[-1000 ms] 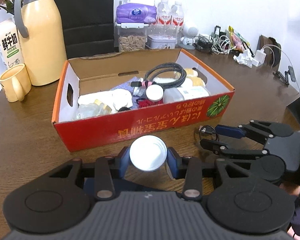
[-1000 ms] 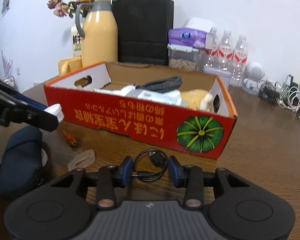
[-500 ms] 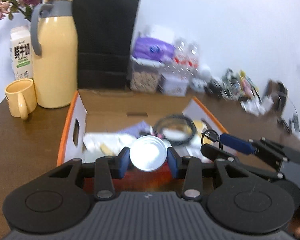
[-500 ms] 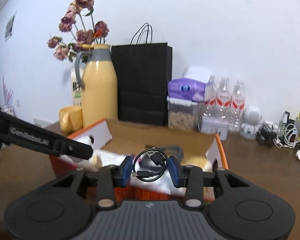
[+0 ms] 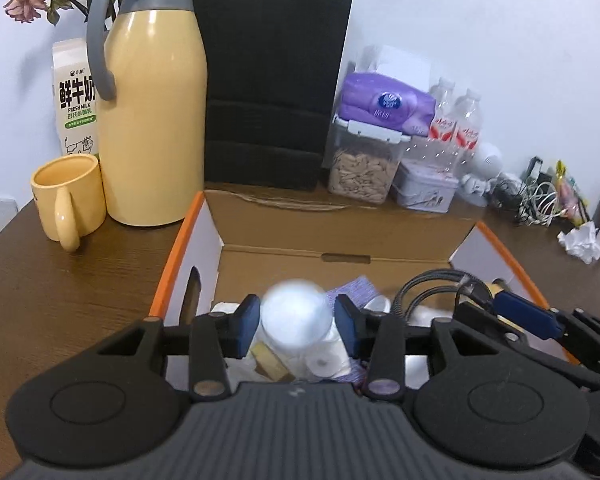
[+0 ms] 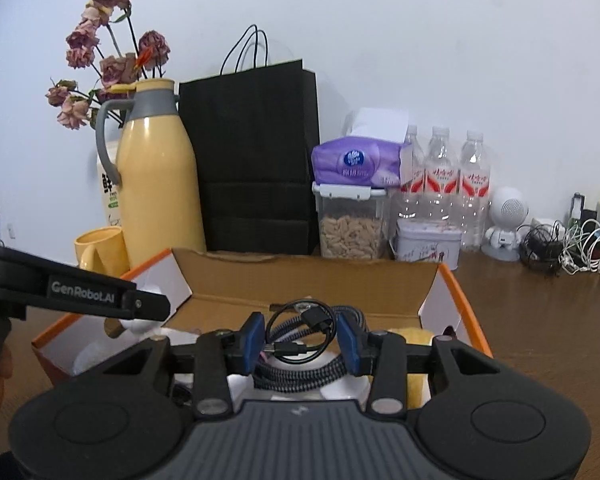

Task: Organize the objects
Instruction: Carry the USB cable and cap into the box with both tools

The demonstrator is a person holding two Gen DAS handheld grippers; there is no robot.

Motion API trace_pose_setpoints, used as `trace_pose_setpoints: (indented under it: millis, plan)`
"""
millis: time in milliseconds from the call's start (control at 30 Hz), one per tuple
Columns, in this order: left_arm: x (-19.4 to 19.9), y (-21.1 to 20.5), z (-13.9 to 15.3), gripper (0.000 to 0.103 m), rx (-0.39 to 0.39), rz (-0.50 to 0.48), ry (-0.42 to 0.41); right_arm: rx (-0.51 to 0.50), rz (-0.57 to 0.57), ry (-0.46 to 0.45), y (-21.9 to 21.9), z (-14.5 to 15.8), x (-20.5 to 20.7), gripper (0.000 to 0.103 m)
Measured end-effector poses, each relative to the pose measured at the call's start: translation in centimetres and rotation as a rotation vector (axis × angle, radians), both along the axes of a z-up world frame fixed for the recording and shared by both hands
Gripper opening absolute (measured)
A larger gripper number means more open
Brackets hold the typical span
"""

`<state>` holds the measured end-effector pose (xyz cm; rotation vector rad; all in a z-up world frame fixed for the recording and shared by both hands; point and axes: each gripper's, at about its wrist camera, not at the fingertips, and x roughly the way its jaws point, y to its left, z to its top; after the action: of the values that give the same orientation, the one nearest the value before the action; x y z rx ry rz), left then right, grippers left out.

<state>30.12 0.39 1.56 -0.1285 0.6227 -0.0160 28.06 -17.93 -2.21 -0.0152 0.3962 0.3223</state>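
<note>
Spanning the brown worktop (image 5: 60,280) ahead of both grippers: open cardboard box (image 5: 332,236), already part filled. Hovering above its near half, left gripper (image 5: 296,326), jaws opening, blurred white round lid (image 5: 294,316) between the pads but clear of them. To its right, right gripper (image 6: 300,338) clamped on small coiled black cable (image 6: 300,328), likewise over the box.

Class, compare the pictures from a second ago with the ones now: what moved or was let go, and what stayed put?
Both grippers rose from the table to above the red cardboard box. The left gripper is opening around its blurred round white lid; the right gripper still clamps the coiled black cable. Box and background items stayed put.
</note>
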Motion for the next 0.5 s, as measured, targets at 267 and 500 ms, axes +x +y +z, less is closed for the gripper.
trace_pose_setpoints:
  millis: [267,500]
  plan:
    - [-1.7,-0.3,1.0,0.103,0.051,0.029,-0.103,-0.016,-0.043,-0.032,-0.3,0.2,-1.1,0.082]
    - [-2.7,0.4,1.4,0.103,0.011,0.060,-0.140,-0.009,-0.071,-0.074,-0.7,0.7,-1.9,0.103]
